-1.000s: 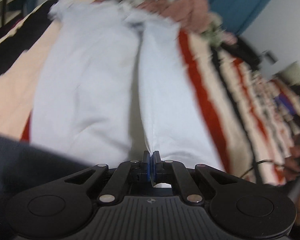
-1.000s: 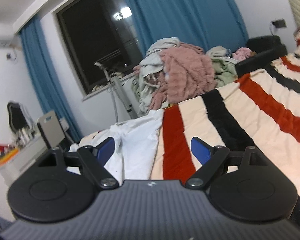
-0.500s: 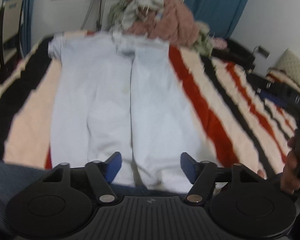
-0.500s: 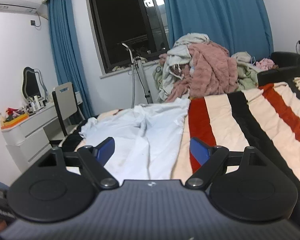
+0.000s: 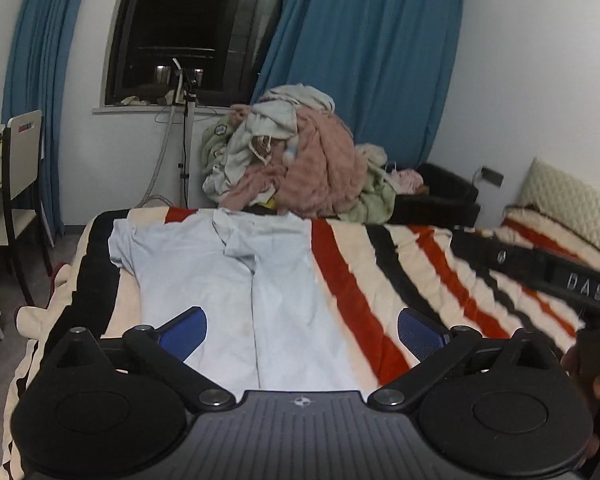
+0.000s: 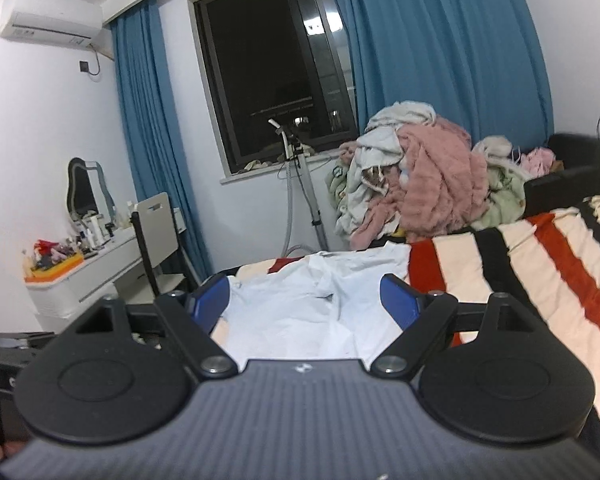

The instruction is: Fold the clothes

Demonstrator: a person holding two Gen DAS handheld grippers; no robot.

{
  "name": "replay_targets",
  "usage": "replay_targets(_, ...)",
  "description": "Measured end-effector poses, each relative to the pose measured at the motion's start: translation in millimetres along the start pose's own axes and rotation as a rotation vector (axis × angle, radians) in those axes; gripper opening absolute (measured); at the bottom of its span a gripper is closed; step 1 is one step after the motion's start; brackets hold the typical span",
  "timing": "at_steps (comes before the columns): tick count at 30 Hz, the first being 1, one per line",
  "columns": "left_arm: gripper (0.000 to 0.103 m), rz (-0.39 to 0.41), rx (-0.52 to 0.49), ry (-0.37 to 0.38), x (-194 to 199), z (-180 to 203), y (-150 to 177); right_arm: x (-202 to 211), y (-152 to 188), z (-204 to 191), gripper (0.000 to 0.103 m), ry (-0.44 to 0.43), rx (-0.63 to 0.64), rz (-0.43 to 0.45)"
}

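My left tool (image 5: 302, 330) hangs above the bed w/ jaws spread wide. They've just been opening, nothing between the blue pads now. My right tool (image 6: 304, 298) is also spread, nothing gripped.

The pale blue shirt (image 5: 228, 280) lies flat on the striped blanket (image 5: 380, 280), collar end toward the far edge of the bed, one short sleeve sticking out at the left in the left wrist view. A lengthwise crease runs down the middle. It sits on the bed's left part; red, black & cream stripes are bare to its right.

Beyond the far end of the bed: a pile of clothes (image 5: 296, 160), pink & off-white, in front of blue curtains (image 5: 360, 60). Dark window (image 6: 268, 80) behind. Dressing table (image 6: 88, 276) w/ small items at left in the right wrist view; chair (image 6: 156, 220) beside it.
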State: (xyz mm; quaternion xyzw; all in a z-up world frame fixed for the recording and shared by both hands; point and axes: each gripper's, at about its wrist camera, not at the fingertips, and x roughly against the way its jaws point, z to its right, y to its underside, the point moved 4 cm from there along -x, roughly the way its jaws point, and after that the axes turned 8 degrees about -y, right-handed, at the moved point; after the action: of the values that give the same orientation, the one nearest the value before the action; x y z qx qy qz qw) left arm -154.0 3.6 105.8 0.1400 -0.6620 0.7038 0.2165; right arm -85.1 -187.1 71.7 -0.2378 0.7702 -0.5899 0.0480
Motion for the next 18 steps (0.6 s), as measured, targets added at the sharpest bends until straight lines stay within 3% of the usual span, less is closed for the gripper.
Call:
replay_targets(7,0.103,0.007,0.006,-0.086,10,-10,-42,-26,-40,5,0.084,0.0,-0.009,-0.035)
replay_targets(12,0.103,0.056,0.004,-0.151,-29,-19,-63,-61,-43,22,0.084,0.024,0.067,-0.073)
replay_targets(18,0.103,0.08,0.042,-0.171,-102,-50,-59,-122,-22,46,0.084,-0.017,0.092,-0.169)
